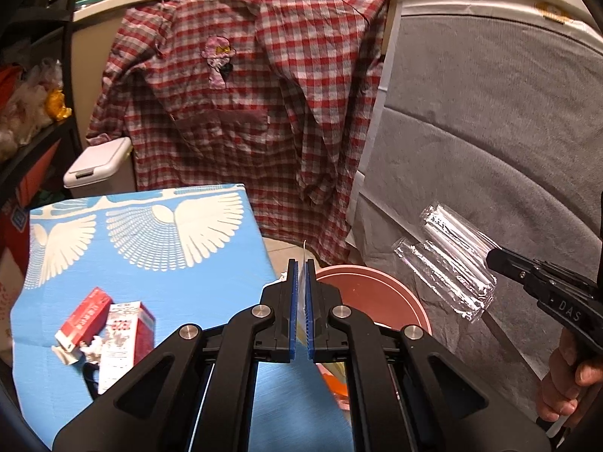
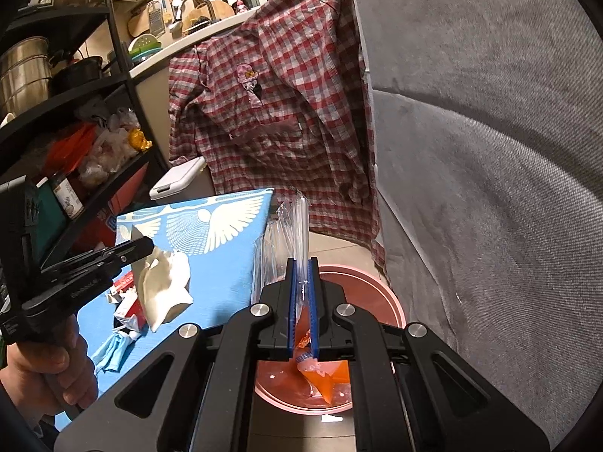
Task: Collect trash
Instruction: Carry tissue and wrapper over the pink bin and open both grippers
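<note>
Both claws are clamped shut; the left gripper (image 2: 145, 248) pinches a limp, light tissue (image 2: 162, 286) over the table (image 2: 233, 263); the right gripper (image 2: 302, 301) nips a slippery, flimsy wrapper (image 2: 290, 233) by its edge above the pink bin (image 2: 392, 301).

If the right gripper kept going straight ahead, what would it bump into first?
Probably the pink bin. The right gripper, shut on a clear plastic wrapper, points downward over its rim; depth is hard to judge.

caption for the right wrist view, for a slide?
Right gripper holds a clear plastic wrapper above the pink bin; left gripper carries crumpled white paper.
</note>
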